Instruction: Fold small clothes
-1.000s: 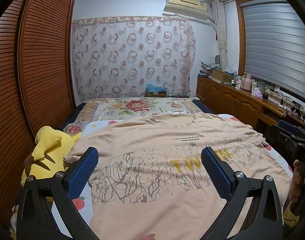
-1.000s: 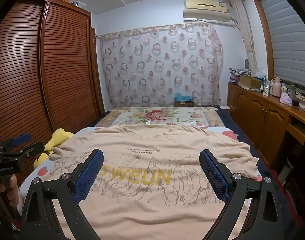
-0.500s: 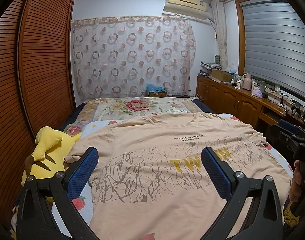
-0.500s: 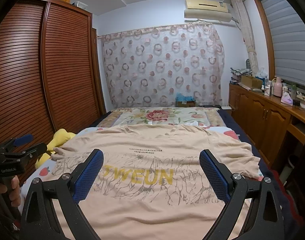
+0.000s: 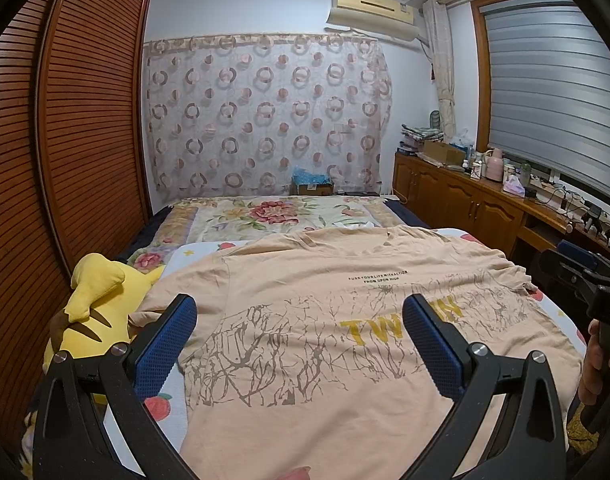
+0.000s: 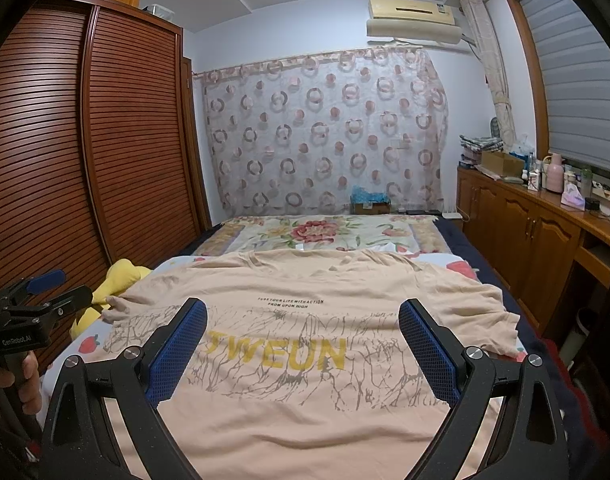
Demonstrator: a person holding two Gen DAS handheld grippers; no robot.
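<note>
Right now I hold both tools above the near edge of the bed, and nothing is folded yet: the peach T-shirt lies spread face up across the strawberry-print sheet, hem toward me, collar toward the floral blanket.

Starting at the left, a yellow plush toy sits against the wardrobe, touching or just beside the shirt's left sleeve. My left gripper hovers over the left half of the print, its jaws released wide and grasping nothing. Further right, my right gripper hangs over the yellow lettering, jaws likewise spread and empty. At the far right the other sleeve lies rumpled near the bed's edge.

I judge this to be the start of the first fold. The next move calls for lowering each tool to a side of the shirt, pinching the fabric at hem and shoulder, and carrying one side over toward the middle; the rumpled right sleeve likely wants smoothing first.
</note>
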